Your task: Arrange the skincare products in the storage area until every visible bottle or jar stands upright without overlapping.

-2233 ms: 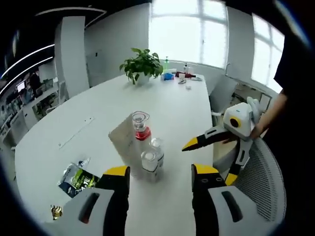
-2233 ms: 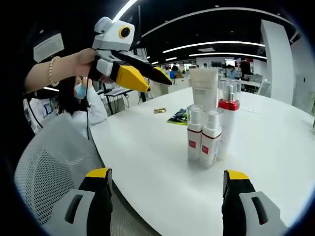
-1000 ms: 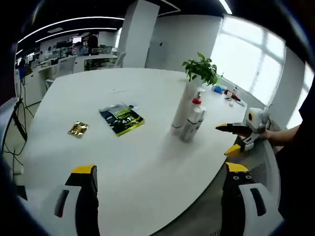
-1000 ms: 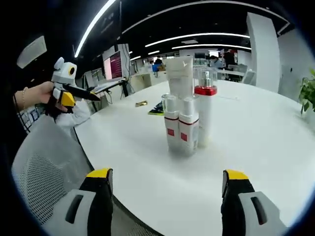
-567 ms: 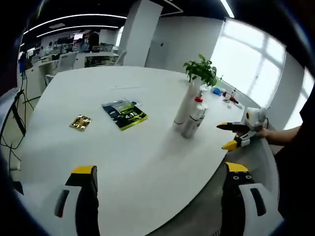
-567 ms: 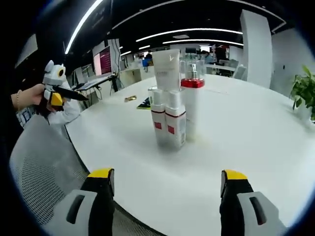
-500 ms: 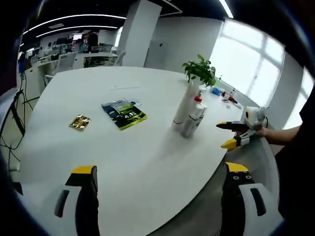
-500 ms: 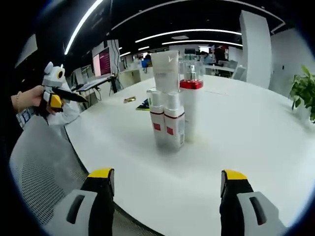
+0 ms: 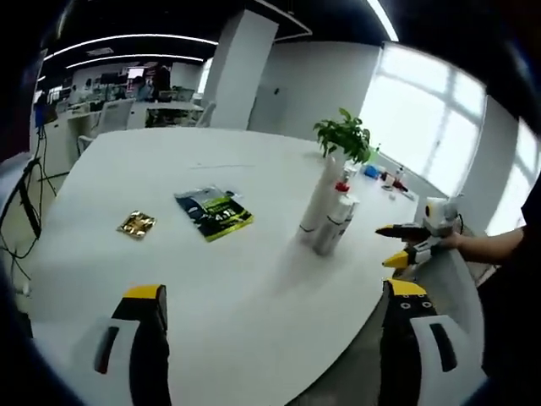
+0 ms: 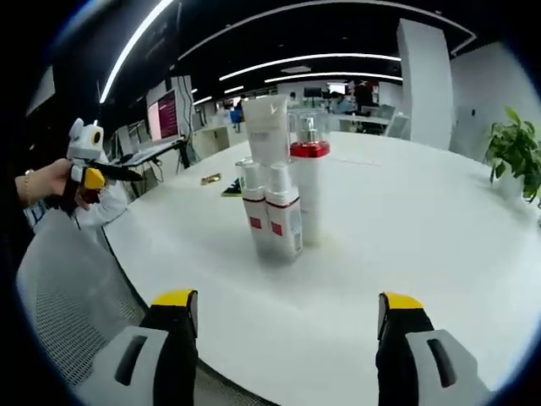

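Looking along my right claw (image 10: 287,326), I see its jaws spread wide over the near edge of the white counter (image 10: 423,245), holding nothing; my left claw (image 9: 275,317) is just as wide and just as empty, hanging above the counter's rim on the other side. A little way ahead, in the right gripper view, the skincare products stand in a tight cluster: two small spray bottles (image 10: 272,222) with red labels in front, touching side by side, then a taller pump bottle (image 10: 310,188) with a red collar just behind, and a white tube (image 10: 268,127) standing on its cap at the back. All four look upright. I judge them light, smooth plastic, slippery and easy to topple, the tall tube most of all, so I would take any of them low on the body, across the width, with a gentle squeeze, and not by the caps or pump head. Beyond them in the left gripper view lie a dark sachet (image 9: 215,211) and a small gold packet (image 9: 137,224), flat and well apart from the cluster, and farther off a potted plant (image 9: 342,139).
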Demonstrator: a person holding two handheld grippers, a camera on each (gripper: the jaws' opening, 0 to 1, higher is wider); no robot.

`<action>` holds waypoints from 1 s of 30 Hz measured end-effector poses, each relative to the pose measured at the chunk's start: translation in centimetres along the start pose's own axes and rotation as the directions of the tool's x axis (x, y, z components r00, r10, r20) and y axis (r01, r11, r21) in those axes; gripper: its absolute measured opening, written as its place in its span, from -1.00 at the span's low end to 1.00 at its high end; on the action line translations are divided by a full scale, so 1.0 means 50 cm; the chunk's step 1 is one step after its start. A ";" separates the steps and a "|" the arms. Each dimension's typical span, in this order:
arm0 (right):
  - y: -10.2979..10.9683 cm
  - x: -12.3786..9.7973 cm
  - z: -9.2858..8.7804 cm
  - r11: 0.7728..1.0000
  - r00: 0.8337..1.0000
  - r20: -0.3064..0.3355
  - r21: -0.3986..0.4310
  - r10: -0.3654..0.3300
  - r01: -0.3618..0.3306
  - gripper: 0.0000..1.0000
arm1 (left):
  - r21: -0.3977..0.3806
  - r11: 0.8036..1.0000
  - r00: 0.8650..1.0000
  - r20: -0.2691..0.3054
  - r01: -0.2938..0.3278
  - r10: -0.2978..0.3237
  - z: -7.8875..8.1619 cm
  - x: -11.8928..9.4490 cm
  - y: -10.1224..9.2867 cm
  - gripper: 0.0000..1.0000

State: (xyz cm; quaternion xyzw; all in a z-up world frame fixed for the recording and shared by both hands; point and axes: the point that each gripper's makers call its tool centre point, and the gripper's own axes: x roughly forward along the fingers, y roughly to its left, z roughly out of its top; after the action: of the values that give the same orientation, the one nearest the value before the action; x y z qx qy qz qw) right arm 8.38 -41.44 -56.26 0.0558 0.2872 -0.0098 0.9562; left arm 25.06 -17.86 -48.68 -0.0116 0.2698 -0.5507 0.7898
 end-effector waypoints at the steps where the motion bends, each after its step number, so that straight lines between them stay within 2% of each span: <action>1: 0.001 0.000 0.001 1.000 1.000 0.001 -0.003 0.002 -0.002 0.86 | -0.007 1.000 1.000 0.006 -0.007 0.007 0.004 0.002 0.001 0.98; 4: 0.003 0.002 -0.003 1.000 1.000 -0.006 -0.005 0.013 -0.013 0.86 | 0.022 0.999 0.999 -0.006 -0.037 0.037 0.006 0.017 0.014 0.98; 5: 0.004 0.003 -0.001 1.000 1.000 0.000 -0.006 0.018 -0.018 0.85 | 0.034 0.998 0.998 -0.029 -0.054 0.055 0.001 0.024 0.024 0.95; 10: 0.007 0.004 -0.004 1.000 1.000 -0.003 0.002 0.027 -0.027 0.82 | 0.012 0.997 0.996 -0.032 -0.082 0.082 0.020 0.059 0.035 0.84; 14: 0.011 0.004 -0.007 0.999 0.999 -0.005 0.015 0.034 -0.033 0.79 | 0.008 0.996 0.995 -0.046 -0.092 0.092 0.033 0.104 0.041 0.80; 18: 0.020 0.005 -0.006 0.998 0.999 -0.004 0.020 0.054 -0.054 0.78 | 0.026 0.991 0.988 -0.082 -0.130 0.132 0.032 0.153 0.072 0.78; 19: 0.021 0.005 -0.007 0.998 0.998 -0.004 0.018 0.057 -0.057 0.77 | 0.025 0.990 0.987 -0.083 -0.136 0.138 0.034 0.162 0.065 0.77; 21: 0.024 0.006 -0.007 0.998 0.998 -0.005 0.018 0.067 -0.067 0.77 | 0.004 0.987 0.983 -0.092 -0.160 0.159 0.038 0.186 0.077 0.74; 26: 0.029 0.008 -0.010 0.996 0.996 -0.010 0.023 0.083 -0.083 0.77 | -0.058 0.964 0.960 -0.125 -0.261 0.252 0.051 0.250 0.122 0.66; 29: 0.030 0.008 -0.011 0.995 0.996 -0.006 0.040 0.089 -0.089 0.77 | -0.055 0.943 0.938 -0.134 -0.329 0.319 0.073 0.297 0.145 0.66; 30: 0.030 0.008 -0.011 0.995 0.996 -0.006 0.042 0.090 -0.090 0.77 | -0.056 0.939 0.935 -0.128 -0.339 0.330 0.080 0.307 0.147 0.67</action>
State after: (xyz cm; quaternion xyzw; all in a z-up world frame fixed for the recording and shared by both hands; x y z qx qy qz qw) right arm 8.48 -39.86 -56.81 0.0887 0.2881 0.0275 0.9531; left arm 36.96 -29.54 -53.94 0.0364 0.3347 -0.3974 0.8537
